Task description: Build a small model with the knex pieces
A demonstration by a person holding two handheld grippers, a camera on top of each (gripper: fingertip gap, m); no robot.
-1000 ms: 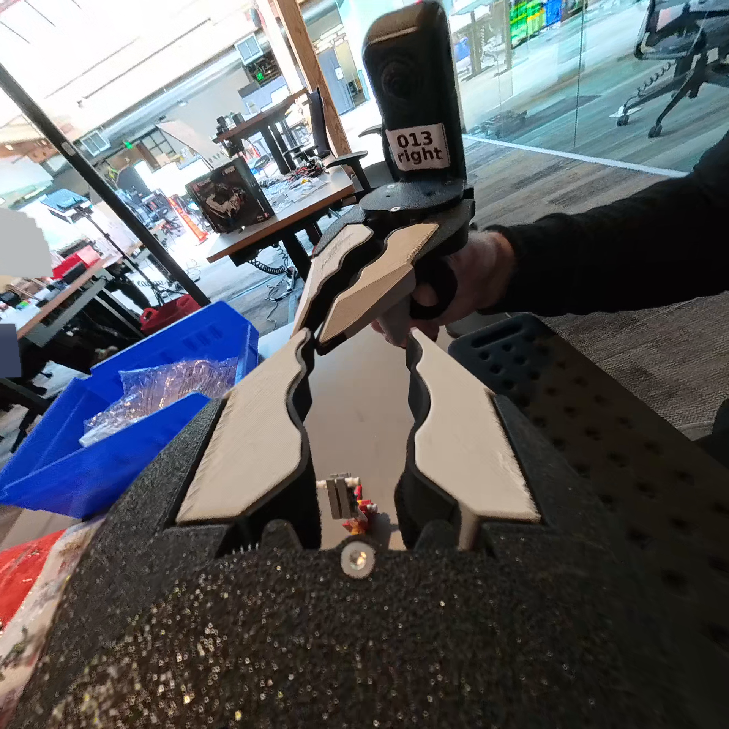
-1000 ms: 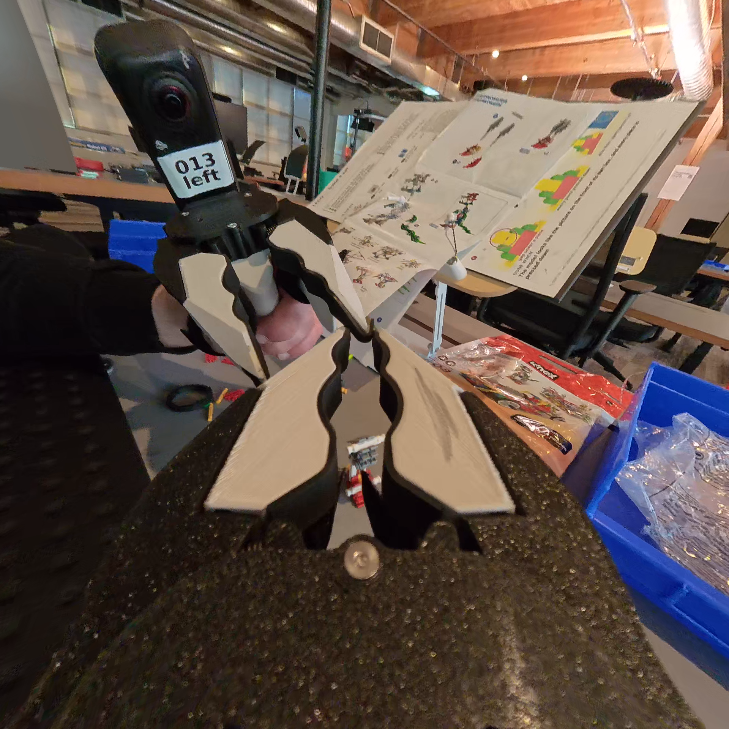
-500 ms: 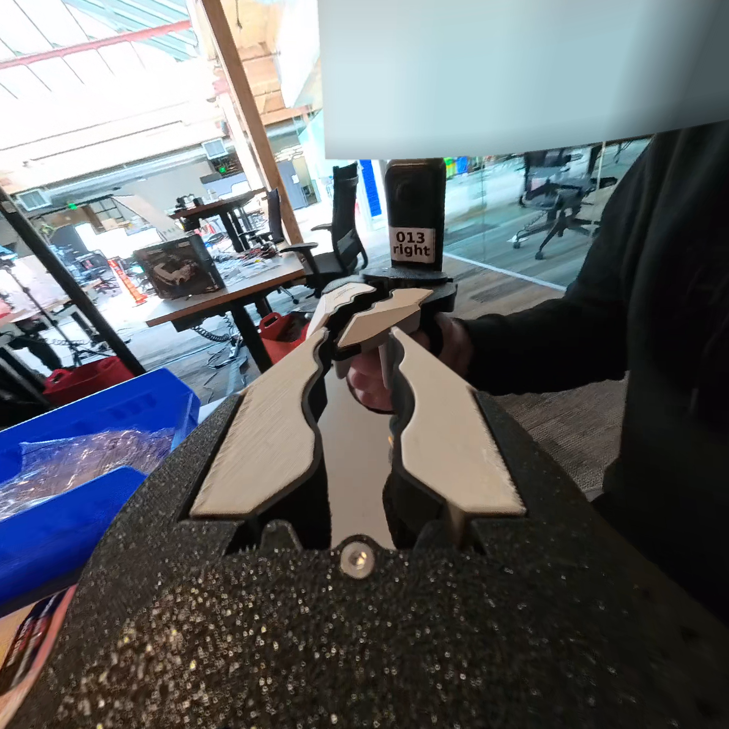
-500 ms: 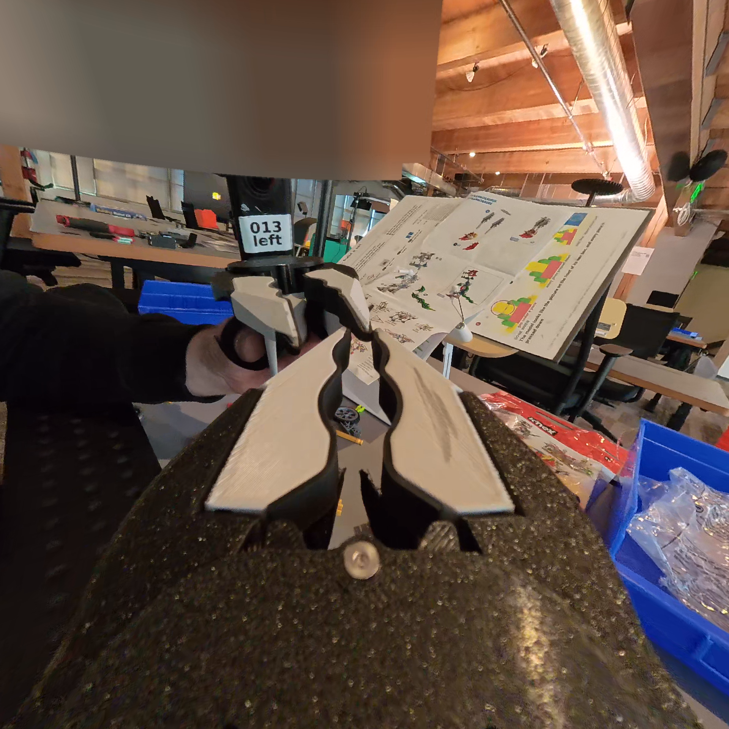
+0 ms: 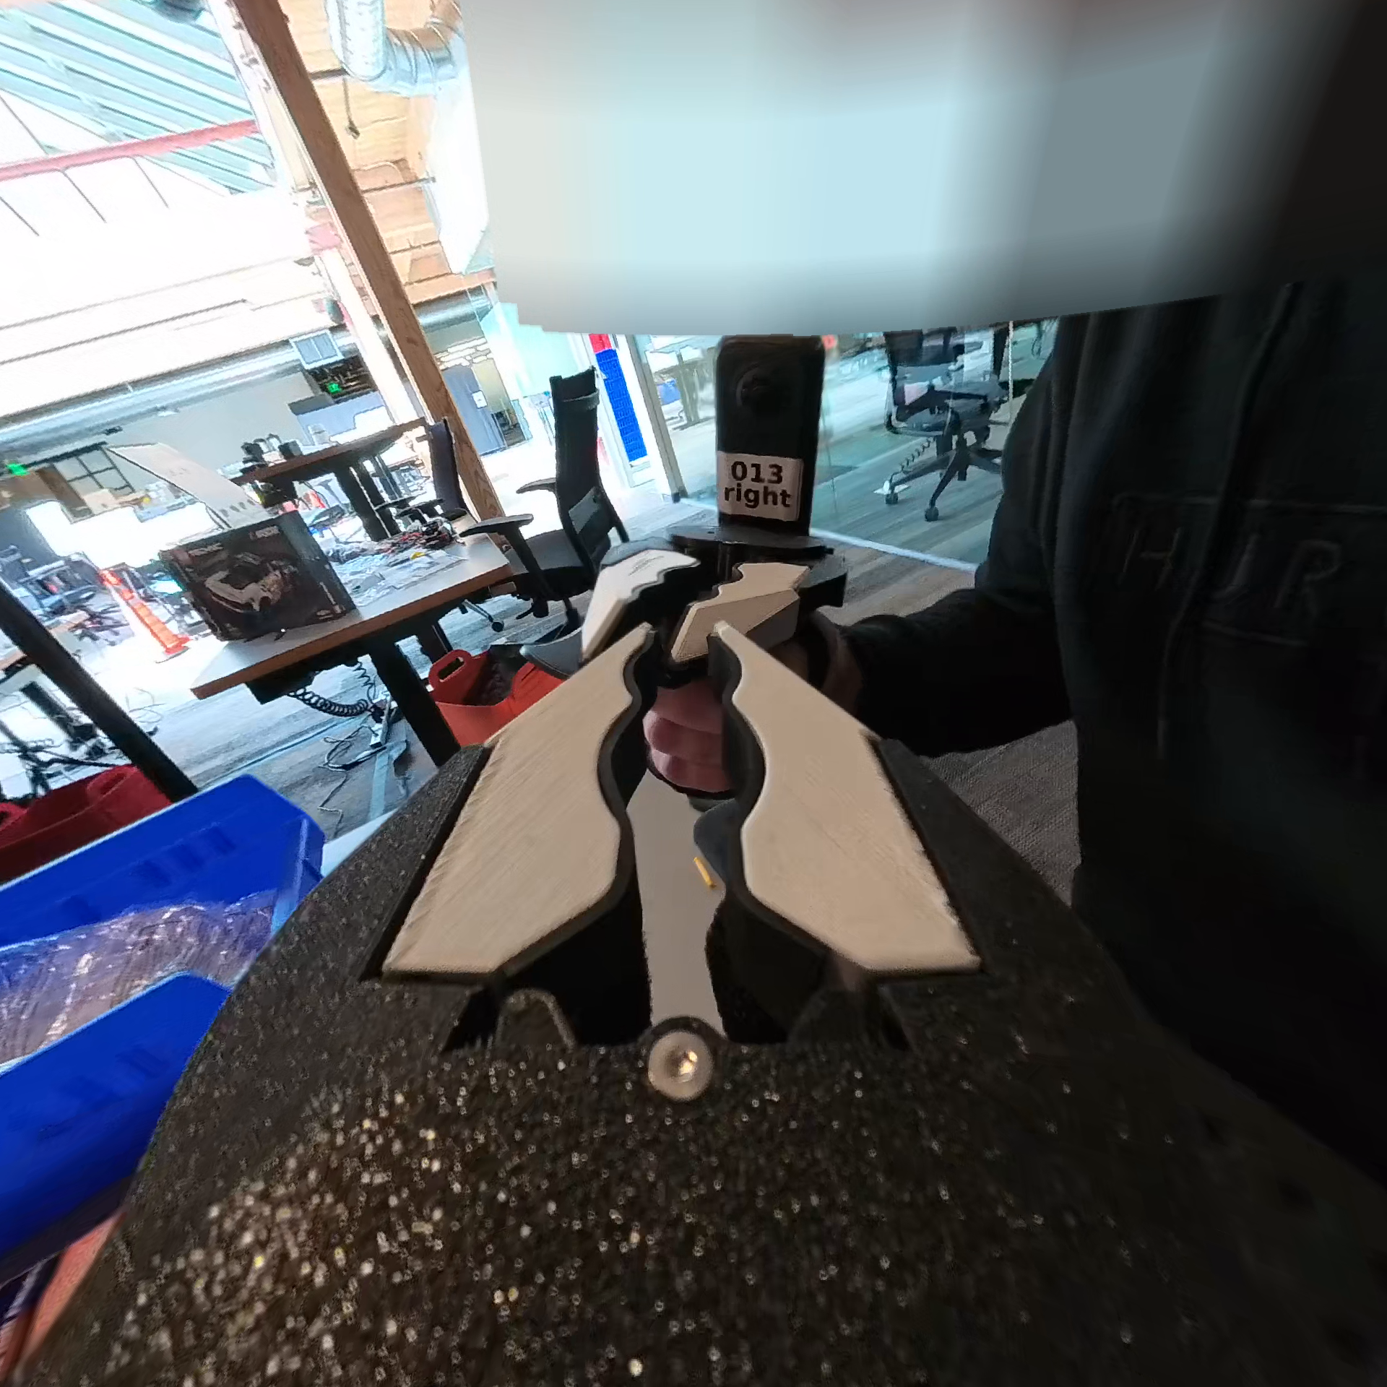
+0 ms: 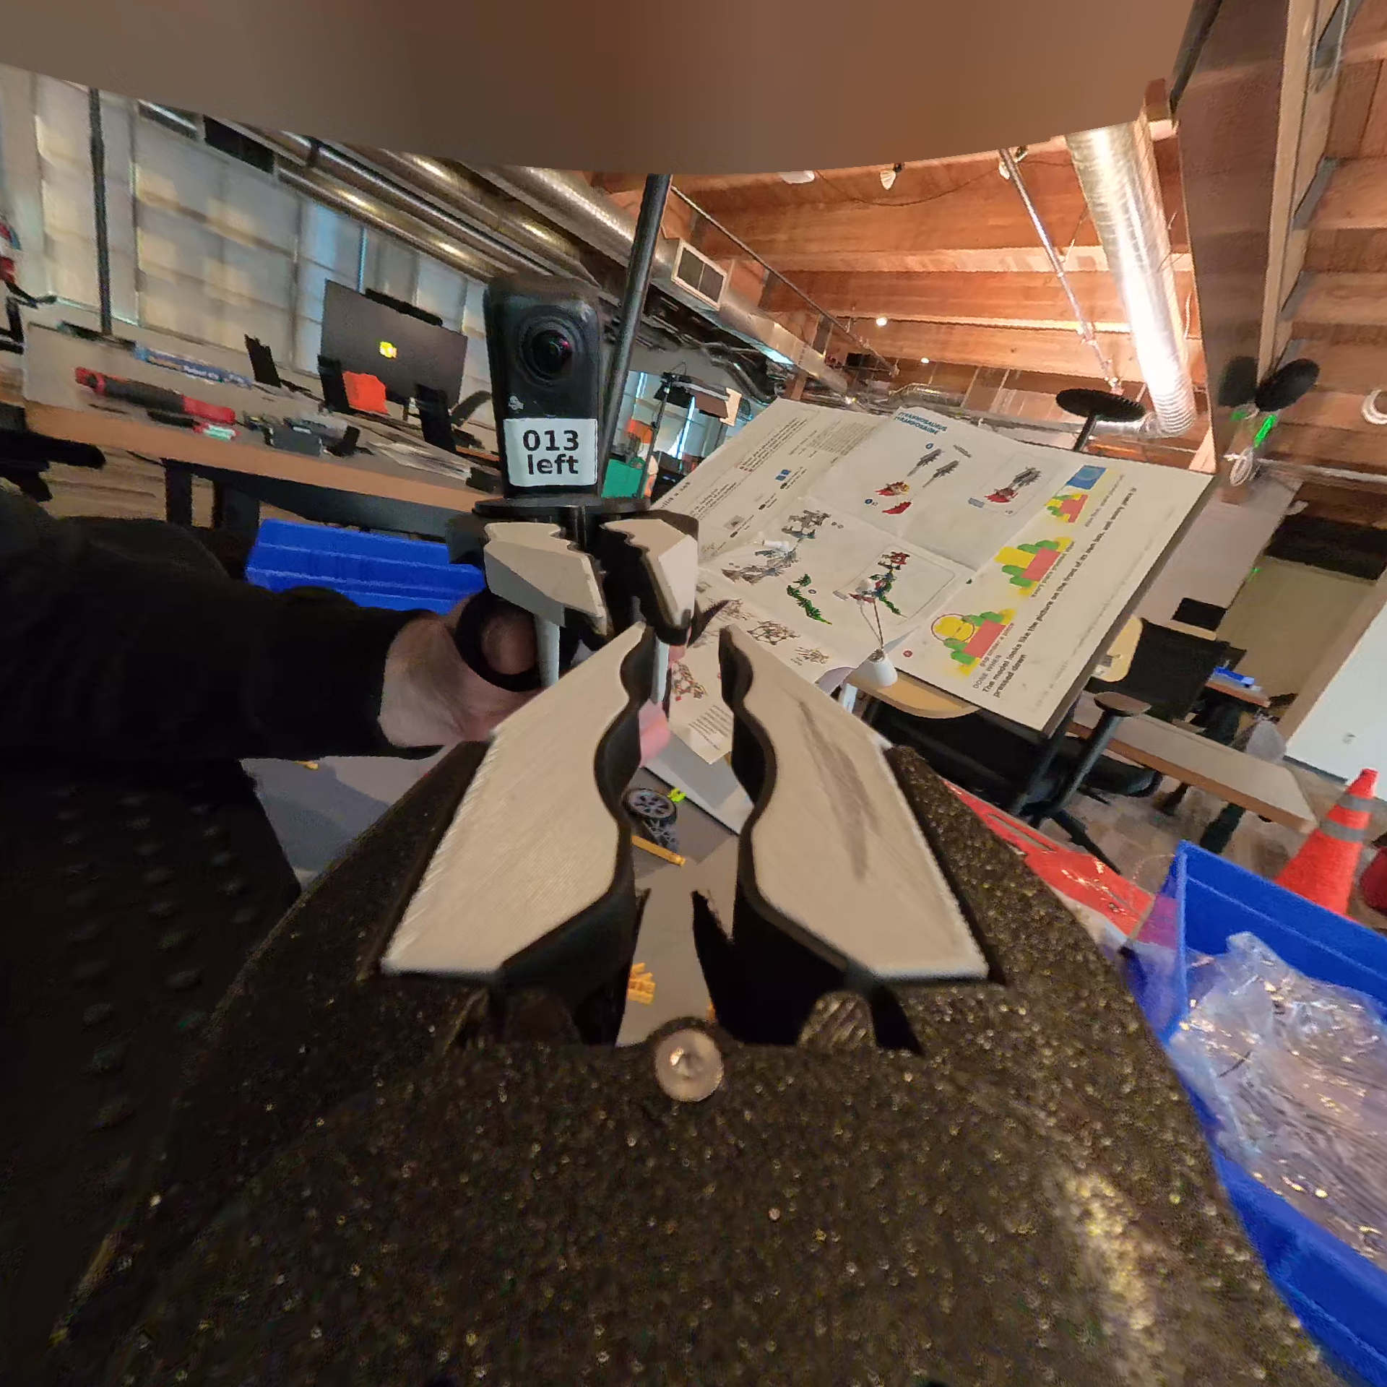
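Observation:
My left gripper [image 5: 679, 634] is open by a narrow gap and holds nothing. It is lifted above the grey table [image 5: 668, 938] and points at the right gripper, whose fingers [image 5: 743, 608] almost meet its tips. My right gripper [image 6: 683, 634] is also open by a narrow gap and empty, facing the left gripper's fingers [image 6: 540, 582]. A hand in a black sleeve holds each. On the table below lie a small black wheel [image 6: 650, 803], a yellow rod [image 6: 659, 852] and a small yellow brick [image 6: 639, 991]. A small yellow piece [image 5: 704, 873] shows in the left wrist view.
A blue bin [image 6: 1276, 938] with a clear plastic bag [image 6: 1291, 1066] stands to one side and also shows in the left wrist view [image 5: 150, 871]. An open instruction sheet [image 6: 938, 540] leans on a stand. A red package [image 6: 1051, 863], a black perforated mat [image 6: 112, 901] and the person's dark torso [image 5: 1201, 675] are close by. My left and right fingertips are right by each other.
Both grippers have risen and tilted up from the table. The small white and red brick model seen between the fingers is out of view. The left gripper's gap has narrowed.

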